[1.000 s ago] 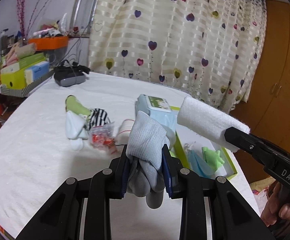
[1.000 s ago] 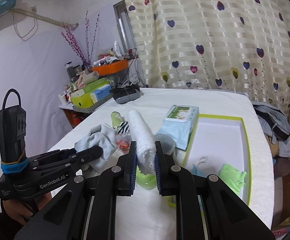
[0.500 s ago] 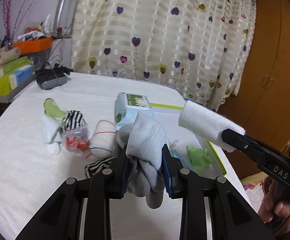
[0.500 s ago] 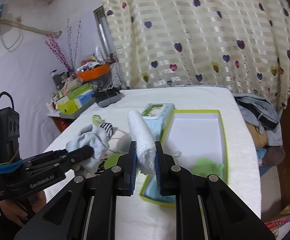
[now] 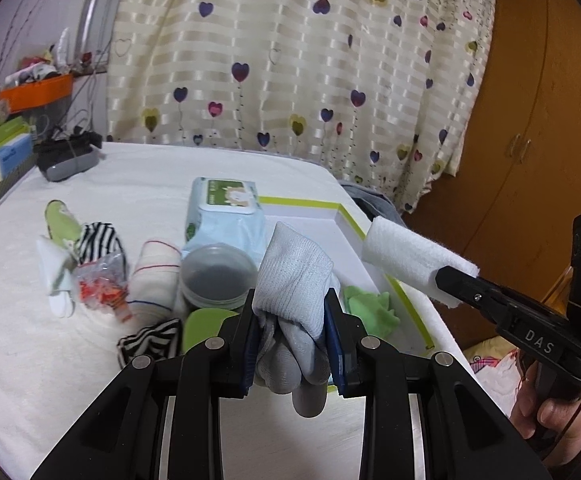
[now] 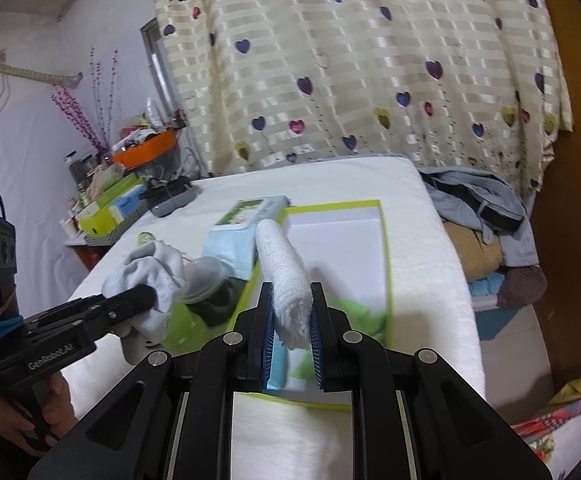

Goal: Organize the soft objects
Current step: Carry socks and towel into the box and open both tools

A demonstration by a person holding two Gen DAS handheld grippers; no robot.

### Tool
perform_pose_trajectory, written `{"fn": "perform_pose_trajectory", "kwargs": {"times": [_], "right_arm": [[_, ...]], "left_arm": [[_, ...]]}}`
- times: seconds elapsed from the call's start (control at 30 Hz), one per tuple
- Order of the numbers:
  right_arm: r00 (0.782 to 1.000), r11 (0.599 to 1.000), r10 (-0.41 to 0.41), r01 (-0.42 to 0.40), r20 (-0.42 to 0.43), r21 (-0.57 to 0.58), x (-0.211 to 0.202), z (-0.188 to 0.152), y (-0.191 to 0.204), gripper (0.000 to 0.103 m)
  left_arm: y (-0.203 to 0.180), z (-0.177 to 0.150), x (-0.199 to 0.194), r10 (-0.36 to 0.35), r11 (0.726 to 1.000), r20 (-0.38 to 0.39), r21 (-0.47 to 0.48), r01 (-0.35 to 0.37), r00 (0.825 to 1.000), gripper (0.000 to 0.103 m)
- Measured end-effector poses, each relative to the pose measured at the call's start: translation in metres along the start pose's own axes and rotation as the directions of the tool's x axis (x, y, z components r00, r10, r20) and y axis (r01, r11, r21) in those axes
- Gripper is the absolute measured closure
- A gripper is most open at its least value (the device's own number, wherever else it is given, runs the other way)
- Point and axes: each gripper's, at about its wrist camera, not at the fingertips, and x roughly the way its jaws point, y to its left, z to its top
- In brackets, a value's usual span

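Left gripper [image 5: 292, 342] angled downward, blue pads [image 5: 250, 344] pressed against both sides of a bunched grey glove [image 5: 294, 280], glove fingers drooping below the jaws. Right gripper [image 6: 292, 322] likewise tilted downward, jaws nearly together, clamped on a rolled white towel [image 6: 284, 270] that juts forward past the fingertips. Left hand [image 6: 30, 424] curled round its gripper's handle; right hand [image 5: 554, 412] curled round the other handle. Two grippers side by side, apart.

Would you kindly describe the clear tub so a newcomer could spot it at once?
Start at the white table and find the green-rimmed box. Just left of it, before the wipes pack, stands the tub: the only round, see-through, hard container among soft cloths.
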Motion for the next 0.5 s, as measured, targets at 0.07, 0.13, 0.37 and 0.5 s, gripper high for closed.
{"fn": "perform_pose_trajectory", "kwargs": {"times": [0.07,0.13,0.37,0.5], "right_arm": [[1.000,1.000,-0.008,0.009,-0.007,0.011,0.002,-0.002,-0.006,0.086],[1.000,1.000,-0.013,0.013,-0.016,0.020,0.006,-0.003,-0.010,0.086],[0.999,0.999,-0.026,0.027,-0.048,0.029,0.021,-0.009,-0.022,0.086],[0.996,0.998,-0.040,0.043,-0.073,0.041,0.033,-0.013,-0.030,0.086]], "left_arm": [[-0.002,0.000,0.004,-0.006,1.000,-0.007,0.005,0.006,1.000,0.075],[-0.005,0.000,0.008,-0.009,1.000,-0.013,0.010,0.009,1.000,0.075],[-0.012,0.002,0.024,-0.015,1.000,-0.040,0.022,0.016,0.999,0.075],[-0.016,0.001,0.034,-0.024,0.999,-0.058,0.034,0.026,0.998,0.075]]}}
